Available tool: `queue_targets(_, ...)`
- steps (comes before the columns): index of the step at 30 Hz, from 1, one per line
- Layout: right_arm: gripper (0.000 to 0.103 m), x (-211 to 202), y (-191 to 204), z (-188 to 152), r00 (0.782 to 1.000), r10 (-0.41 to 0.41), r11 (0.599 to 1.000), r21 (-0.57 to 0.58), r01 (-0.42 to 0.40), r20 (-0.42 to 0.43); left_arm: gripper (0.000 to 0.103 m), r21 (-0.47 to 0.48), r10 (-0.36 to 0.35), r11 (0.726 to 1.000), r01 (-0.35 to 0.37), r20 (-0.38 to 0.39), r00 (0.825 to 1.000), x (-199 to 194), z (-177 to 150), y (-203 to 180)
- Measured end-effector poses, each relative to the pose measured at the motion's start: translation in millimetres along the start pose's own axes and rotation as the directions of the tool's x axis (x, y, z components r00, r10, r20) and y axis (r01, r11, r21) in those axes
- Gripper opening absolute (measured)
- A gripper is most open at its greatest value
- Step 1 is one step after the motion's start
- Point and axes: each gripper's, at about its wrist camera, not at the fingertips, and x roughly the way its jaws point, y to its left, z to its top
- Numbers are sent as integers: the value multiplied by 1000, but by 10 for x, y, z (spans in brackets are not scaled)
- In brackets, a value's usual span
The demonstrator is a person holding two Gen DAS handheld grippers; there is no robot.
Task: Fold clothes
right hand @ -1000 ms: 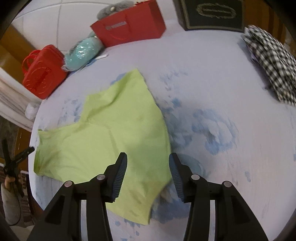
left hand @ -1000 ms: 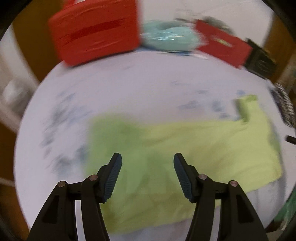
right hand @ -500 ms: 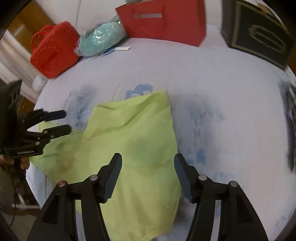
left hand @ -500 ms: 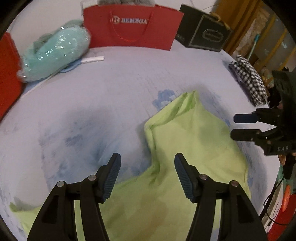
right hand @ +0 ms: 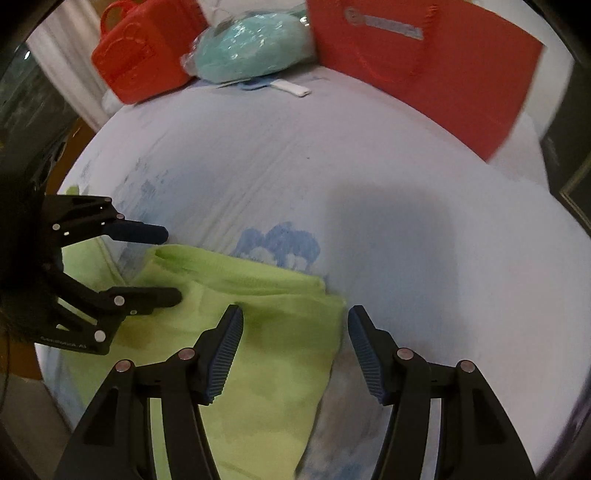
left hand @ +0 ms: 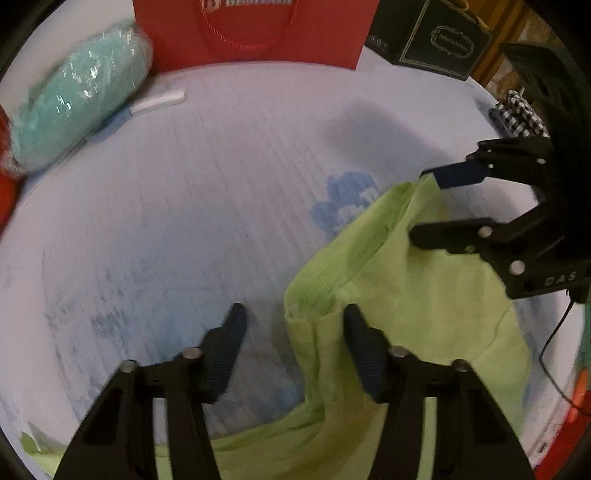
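Observation:
A lime green garment [left hand: 413, 295] lies partly folded on the white-and-blue bed sheet [left hand: 221, 184]; it also shows in the right wrist view [right hand: 266, 332]. My left gripper [left hand: 293, 343] is open, its jaws astride the garment's near folded corner. My right gripper [right hand: 295, 347] is open and empty, low over the garment's far folded corner. In the left wrist view the right gripper [left hand: 424, 203] is open at the garment's far corner. In the right wrist view the left gripper [right hand: 173, 264] is open at the other corner.
At the back of the bed stand a red paper bag [left hand: 255, 29], a teal bundle in clear plastic [left hand: 74, 99], a dark gift box [left hand: 432, 40] and a red handbag [right hand: 144, 48]. A checked black-and-white cloth [left hand: 517, 114] lies at the right.
Both grippers have swung toward the far folded edge of the green garment and come closer to each other. Both stay open.

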Motion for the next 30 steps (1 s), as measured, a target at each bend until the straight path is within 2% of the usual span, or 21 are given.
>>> queue_targets(2,51,66,23,30,1000,-4,1000,-30,4,-3,18,7,-13,1000,13,3,1000,1,16,-21)
queue_targets(3,41,91,41,42,1000,-9,999,-45,9,-5,8,6,-25,1000,25,1,1000,2,24,-35)
queue_targets(6,9,111,119,53,999,-31,996,-86,30,-11,7,37,0,999,-1,10,1000,-8,41,-100)
queue_targets(7,6,103,129,53,1000,-25,996,-85,24,-8,7,44,6,999,-7,14,1000,-16,45,-109)
queue_targets(10,6,-32,168,22,999,-23,996,-86,26,35,7,53,6,999,-8,48,999,-149,31,-97)
queue_targets(13,6,-325,244,-68,993,-1,996,-91,11,116,7,95,3,995,-15,122,992,-423,-51,-162)
queue_targets(17,6,-823,495,-371,976,32,991,-137,-3,213,8,198,1,979,-49,235,972,-839,-394,-352)
queue_targets(19,6,-992,633,-571,973,46,988,-152,-11,226,9,237,-15,970,-47,253,967,-942,-535,-472)
queue_targets(22,7,-1106,889,-945,978,69,986,-162,-37,195,11,286,-33,958,-33,222,974,-1044,-906,-631)
queue_targets(23,8,-1106,962,-1066,982,68,986,-159,-40,174,15,293,-39,956,-20,194,980,-1014,-1034,-665)
queue_targets(24,11,-1094,1005,-1166,987,58,988,-150,-34,153,27,292,-48,956,0,156,987,-956,-1140,-683)
queue_targets(25,19,-1064,1040,-1265,991,55,990,-136,-38,123,39,286,-55,958,19,120,991,-915,-1240,-672)
queue_targets(26,31,-1020,1068,-1382,995,56,993,-113,-46,87,42,276,-61,960,36,82,995,-864,-1326,-661)
queue_targets(27,36,-979,1088,-1474,997,52,995,-86,-47,58,43,264,-63,963,48,49,997,-816,-1385,-647)
queue_targets(30,39,-984,1070,-1641,998,45,999,-4,-44,41,43,214,-60,976,52,31,998,-832,-1476,-538)
